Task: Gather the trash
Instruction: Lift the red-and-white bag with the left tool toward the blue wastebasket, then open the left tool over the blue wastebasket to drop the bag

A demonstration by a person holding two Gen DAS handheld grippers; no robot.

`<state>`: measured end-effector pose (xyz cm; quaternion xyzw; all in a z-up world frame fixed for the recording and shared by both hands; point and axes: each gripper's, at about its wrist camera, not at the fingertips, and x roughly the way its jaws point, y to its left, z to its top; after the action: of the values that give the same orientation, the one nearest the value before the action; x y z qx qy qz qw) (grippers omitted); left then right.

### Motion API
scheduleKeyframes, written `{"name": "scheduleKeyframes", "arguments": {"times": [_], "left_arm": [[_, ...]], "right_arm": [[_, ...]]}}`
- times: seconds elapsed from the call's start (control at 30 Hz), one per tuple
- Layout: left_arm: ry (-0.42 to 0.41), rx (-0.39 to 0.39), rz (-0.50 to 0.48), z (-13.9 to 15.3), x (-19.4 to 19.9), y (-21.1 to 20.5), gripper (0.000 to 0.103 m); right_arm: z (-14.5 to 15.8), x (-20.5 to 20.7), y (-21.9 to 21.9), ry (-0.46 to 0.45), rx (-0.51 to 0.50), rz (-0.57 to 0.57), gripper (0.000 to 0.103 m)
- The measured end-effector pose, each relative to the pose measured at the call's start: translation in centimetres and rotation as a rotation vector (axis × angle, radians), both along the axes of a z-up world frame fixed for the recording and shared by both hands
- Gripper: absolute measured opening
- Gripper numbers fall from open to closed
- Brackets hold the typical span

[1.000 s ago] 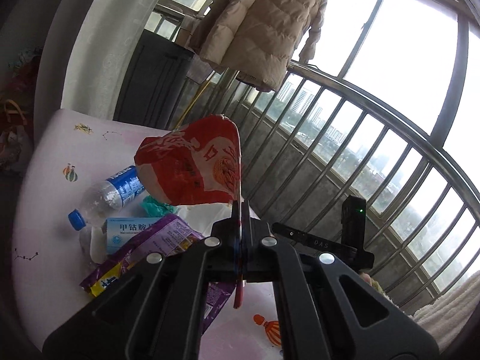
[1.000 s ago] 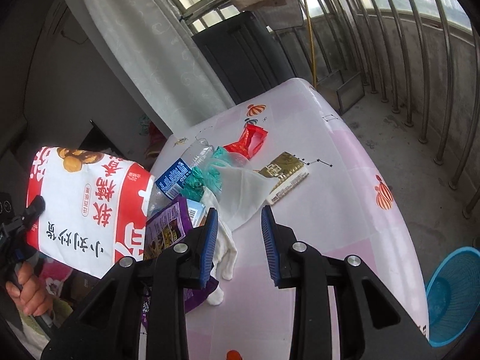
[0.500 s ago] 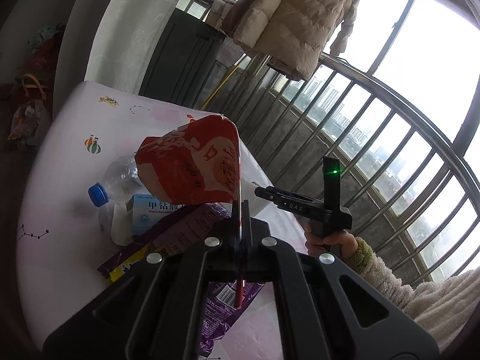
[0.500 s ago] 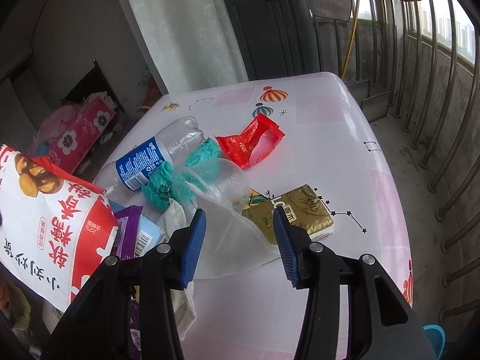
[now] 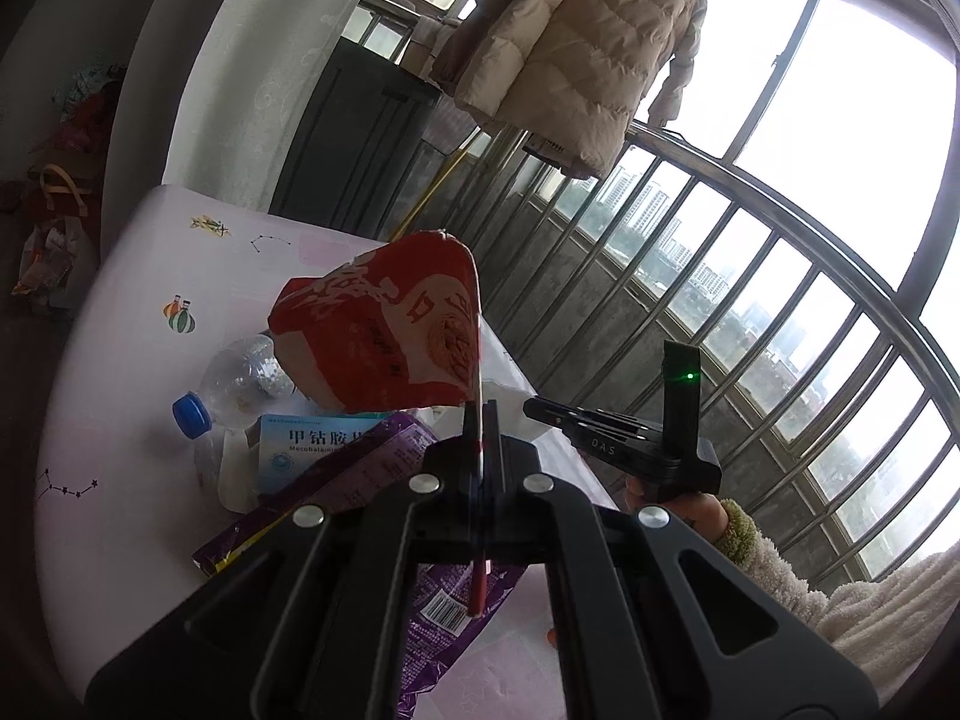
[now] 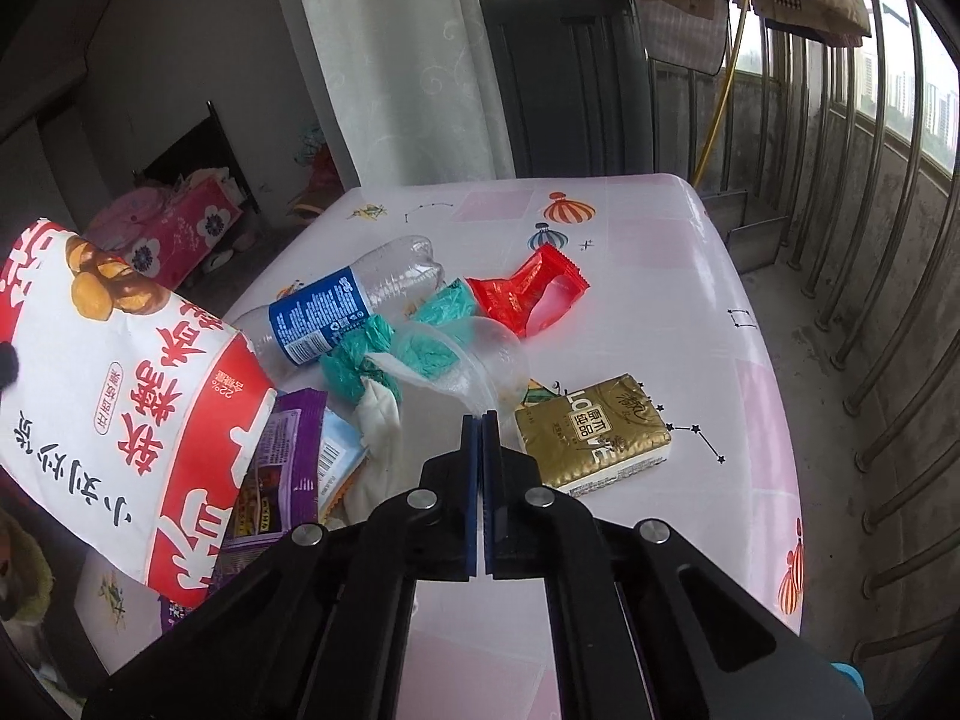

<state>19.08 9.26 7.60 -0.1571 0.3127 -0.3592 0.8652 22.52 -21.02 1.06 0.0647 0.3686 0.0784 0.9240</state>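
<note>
Left tongs (image 5: 480, 432) were fully closed on the edge of a red-and-white snack bag (image 5: 384, 336), which stood raised above the bench (image 5: 120, 360); the same bag appeared at the left of the right wrist view (image 6: 120, 408). Right tongs (image 6: 480, 420) had their blue pads pressed together at the edge of a clear plastic bag (image 6: 456, 372), whose thin film appeared pinched between the tips. The remaining trash lay clustered on the pink patterned bench: a clear bottle with a blue label (image 6: 348, 306), crumpled teal pieces (image 6: 360, 360), a red wrapper (image 6: 528, 294), a gold packet (image 6: 594, 432) just right of the tongs, a purple wrapper (image 6: 276, 468) and a blue-and-white box (image 5: 312, 450) partly under it. A padded coat (image 5: 588, 42) hung above the balcony railing (image 5: 750, 276).
</note>
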Motion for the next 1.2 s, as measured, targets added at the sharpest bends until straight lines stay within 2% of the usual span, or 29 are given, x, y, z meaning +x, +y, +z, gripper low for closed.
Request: {"name": "scheduleKeyframes", "arguments": {"times": [0.3, 0.47, 0.6, 0.73, 0.9, 1.07, 1.2], "left_arm": [[-0.122, -0.021, -0.047, 4.2, -2.7, -1.3, 0.0], [-0.135, -0.035, -0.13, 5.2, -3.8, -4.1, 0.0], [-0.115, -0.041, -0.237, 5.2, -4.1, -8.1, 0.0], [-0.084, 0.0, -0.374, 4.5, -4.5, -14.3, 0.0], [-0.059, 0.1, -0.584, 2.4, -6.5, -25.2, 0.0], [0.001, 0.246, -0.751, -2.5, -8.6, -37.3, 0.0], [0.038, 0.379, -0.83, -7.7, -10.0, -45.7, 0.0]], "right_arm": [[7.0, -6.3, -2.9, -0.173, 0.026, -0.139, 0.001], [9.9, -12.2, -5.9, -0.246, 0.029, -0.259, 0.001], [10.5, -18.1, -9.1, -0.275, 0.021, -0.389, 0.001], [9.2, -23.9, -12.9, -0.26, 0.021, -0.546, 0.001], [5.4, -30.3, -17.9, -0.179, 0.018, -0.762, 0.001], [0.3, -33.6, -22.7, -0.078, 0.047, -0.929, 0.001], [-4.6, -34.8, -26.4, 0.002, 0.102, -1.03, 0.001]]}}
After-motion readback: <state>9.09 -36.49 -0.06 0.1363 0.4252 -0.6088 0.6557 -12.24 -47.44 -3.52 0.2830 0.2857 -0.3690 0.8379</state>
